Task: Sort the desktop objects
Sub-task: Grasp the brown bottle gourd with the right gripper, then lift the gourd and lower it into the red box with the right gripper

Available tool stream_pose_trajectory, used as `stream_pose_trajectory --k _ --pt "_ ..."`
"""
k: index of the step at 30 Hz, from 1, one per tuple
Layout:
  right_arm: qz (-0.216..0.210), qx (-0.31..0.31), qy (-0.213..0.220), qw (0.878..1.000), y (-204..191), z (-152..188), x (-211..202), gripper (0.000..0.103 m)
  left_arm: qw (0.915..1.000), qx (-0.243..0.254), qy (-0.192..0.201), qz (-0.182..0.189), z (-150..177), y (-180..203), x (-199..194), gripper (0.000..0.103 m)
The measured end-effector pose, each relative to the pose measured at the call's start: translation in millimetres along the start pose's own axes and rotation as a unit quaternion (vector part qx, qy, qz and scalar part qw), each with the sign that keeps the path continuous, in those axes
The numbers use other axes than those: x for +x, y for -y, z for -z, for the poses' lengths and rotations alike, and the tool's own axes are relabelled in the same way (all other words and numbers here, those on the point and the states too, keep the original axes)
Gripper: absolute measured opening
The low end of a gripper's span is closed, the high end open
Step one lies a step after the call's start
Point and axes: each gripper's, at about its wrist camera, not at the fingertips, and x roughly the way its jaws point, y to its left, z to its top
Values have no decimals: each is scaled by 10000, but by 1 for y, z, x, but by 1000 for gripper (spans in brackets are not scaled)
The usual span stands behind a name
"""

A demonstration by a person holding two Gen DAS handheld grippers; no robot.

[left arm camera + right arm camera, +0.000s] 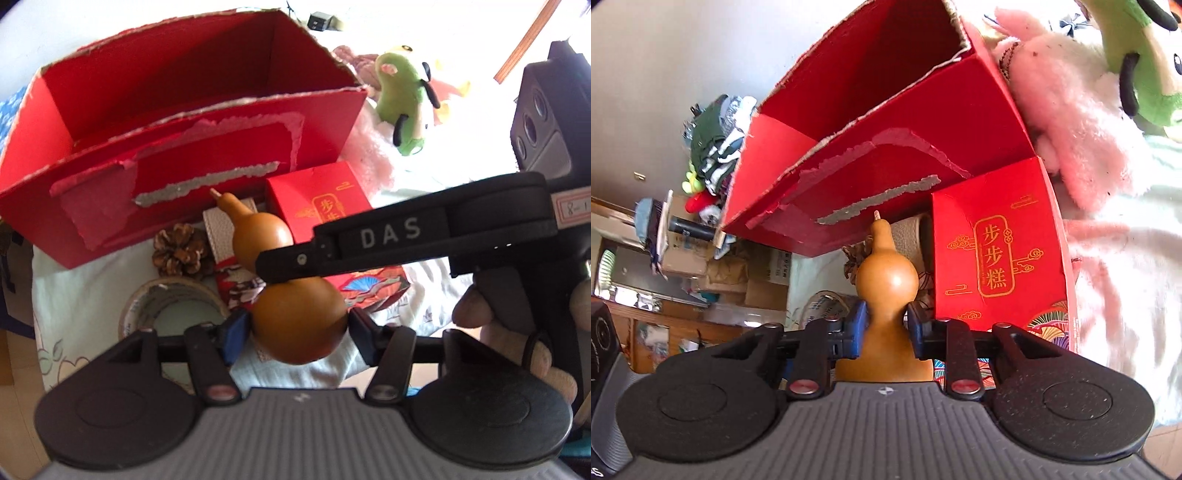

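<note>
A tan gourd (299, 317) is held in front of the big open red cardboard box (192, 122). My left gripper (297, 332) is shut on the gourd's lower bulb. My right gripper (886, 325) is shut on the gourd (886, 280) at its narrow waist; its black body (406, 236) crosses the left wrist view from the right. The big red box (886, 122) stands open behind the gourd's stem. Its inside looks empty where visible.
A small red gift box (321, 199) (993, 247), a pine cone (179, 251), a tape roll (173, 306) and a white strap (218, 236) lie on the pale cloth. A green plush (402, 99) and pink plush (1067, 122) sit at right.
</note>
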Motion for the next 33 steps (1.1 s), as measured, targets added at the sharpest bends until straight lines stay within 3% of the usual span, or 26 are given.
stream_pose_trajectory --k 6,12,20,28,33 --pt "-180 -103 134 9997 -7 -4 -26 25 9993 247 239 174 -7 13 -23 59" --pt "-309 -230 635 9972 -14 -16 -65 25 9950 559 764 304 -27 35 -50 59" --pt "-370 -949 1363 9854 -41 -70 -83 25 9853 914 1438 -96 -86 38 -71 59" --pt "-176 -1420 1368 9802 -70 -137 -30 26 9869 865 1280 -458 -142 -18 -48 59" --pt "195 -1242 978 9872 -64 -164 21 27 9940 681 821 -247 -159 -61 -1 59"
